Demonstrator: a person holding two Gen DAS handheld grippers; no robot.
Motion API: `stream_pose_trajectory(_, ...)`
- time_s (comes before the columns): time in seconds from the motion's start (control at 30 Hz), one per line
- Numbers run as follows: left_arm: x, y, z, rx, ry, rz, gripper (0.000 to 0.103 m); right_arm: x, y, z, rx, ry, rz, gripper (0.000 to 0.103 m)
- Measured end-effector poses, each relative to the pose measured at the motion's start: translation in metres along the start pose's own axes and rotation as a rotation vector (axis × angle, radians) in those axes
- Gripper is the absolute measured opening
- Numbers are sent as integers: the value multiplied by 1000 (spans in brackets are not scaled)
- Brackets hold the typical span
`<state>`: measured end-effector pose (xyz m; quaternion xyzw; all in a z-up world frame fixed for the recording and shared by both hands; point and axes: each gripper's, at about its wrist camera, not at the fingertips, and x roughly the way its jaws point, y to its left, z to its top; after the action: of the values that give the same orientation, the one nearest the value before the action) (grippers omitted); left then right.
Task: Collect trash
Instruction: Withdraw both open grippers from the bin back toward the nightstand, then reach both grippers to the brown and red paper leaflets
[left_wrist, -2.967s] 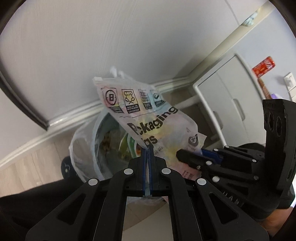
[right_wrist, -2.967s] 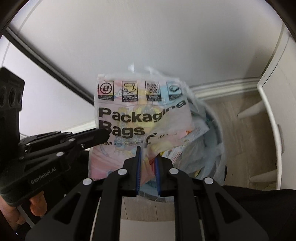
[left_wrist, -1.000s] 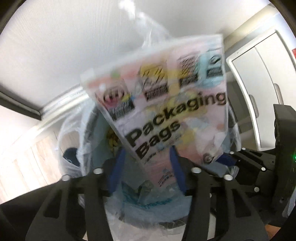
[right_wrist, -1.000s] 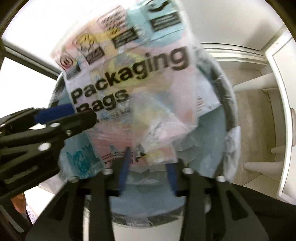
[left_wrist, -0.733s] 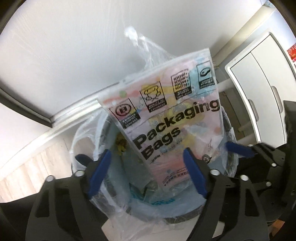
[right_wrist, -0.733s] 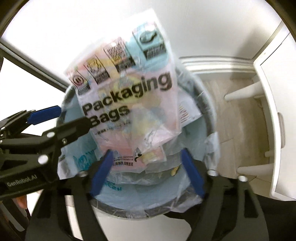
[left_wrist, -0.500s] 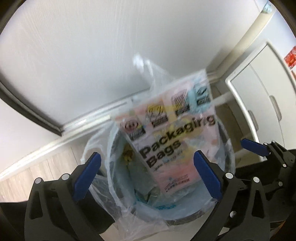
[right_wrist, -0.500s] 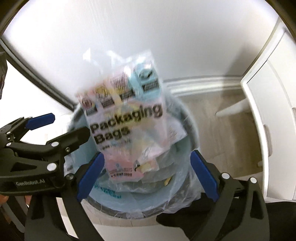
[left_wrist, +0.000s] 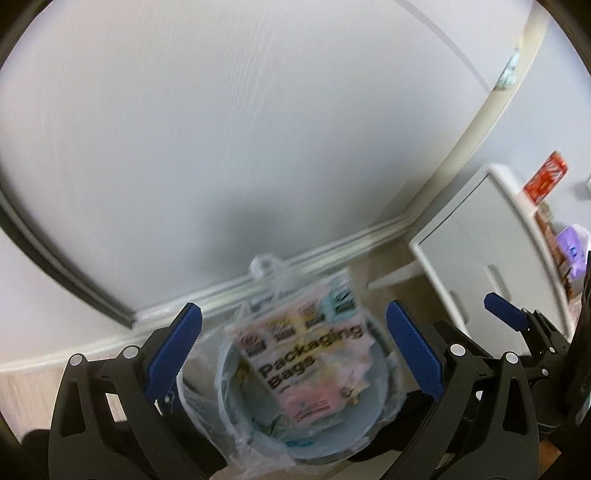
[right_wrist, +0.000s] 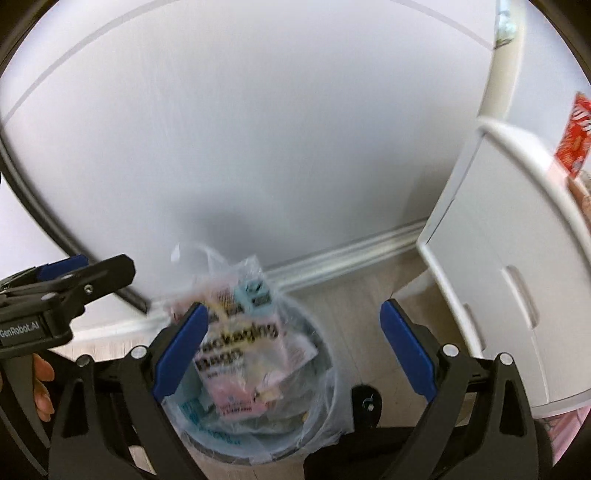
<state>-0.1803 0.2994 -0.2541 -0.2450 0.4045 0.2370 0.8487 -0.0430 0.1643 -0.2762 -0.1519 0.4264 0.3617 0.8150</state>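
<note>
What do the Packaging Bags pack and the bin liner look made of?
Packaging Bags pack: looks like thin glossy plastic film, printed and crinkled, standing up out of the bin. Bin liner: seemingly thin clear plastic, see-through, wrinkled, draped over the rim.

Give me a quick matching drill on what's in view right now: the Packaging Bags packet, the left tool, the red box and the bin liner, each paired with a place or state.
Column one:
1. Packaging Bags packet
2. left tool
3. red box
4. bin liner

Column two:
A. on top of the white cabinet
B. standing in the bin, top poking out
C. open, nothing between its pads
D. clear plastic draped over the bin's rim

Pairs: 1-B, 2-C, 3-A, 4-D
</note>
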Motion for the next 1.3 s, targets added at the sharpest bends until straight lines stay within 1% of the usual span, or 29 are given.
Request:
stream_pose_trajectory(0.1, -21, -16, 15, 33, -43, -54, 97, -18, -9, 10, 37, -51, -14, 91)
stream_pose_trajectory(0.2, -35, -36, 27, 82, -79, -77, 97, -37, -25, 15, 71, -95, -29, 91)
stream_pose_trajectory(0.3, -45, -62, 39, 118, -95, -121, 97, -62, -45, 22, 118, -152, -48, 91)
stream_pose_trajectory(0.47, -53, -112, 50, 177, -112, -201, 97, -107, -99, 28, 196, -220, -131, 91)
stream_pose_trajectory(0.6, -50, -157, 55, 236, -117, -257, 97, -130, -141, 26, 243, -240, -202, 91)
stream_pose_trajectory(0.77, -45, -206, 59, 279, -101, -320, 97, -152, -180, 21, 263, -253, -275, 91)
stream_pose_trajectory(0.87, -42, -226, 60, 307, -97, -340, 97, -162, -200, 15, 275, -257, -314, 91)
stream_pose_trajectory(1.03, -33, -262, 59, 359, -82, -369, 97, -171, -221, 5, 289, -258, -372, 91)
stream_pose_trajectory(1.3, -8, -312, 50, 434, -21, -398, 97, -176, -261, -15, 384, -239, -414, 91)
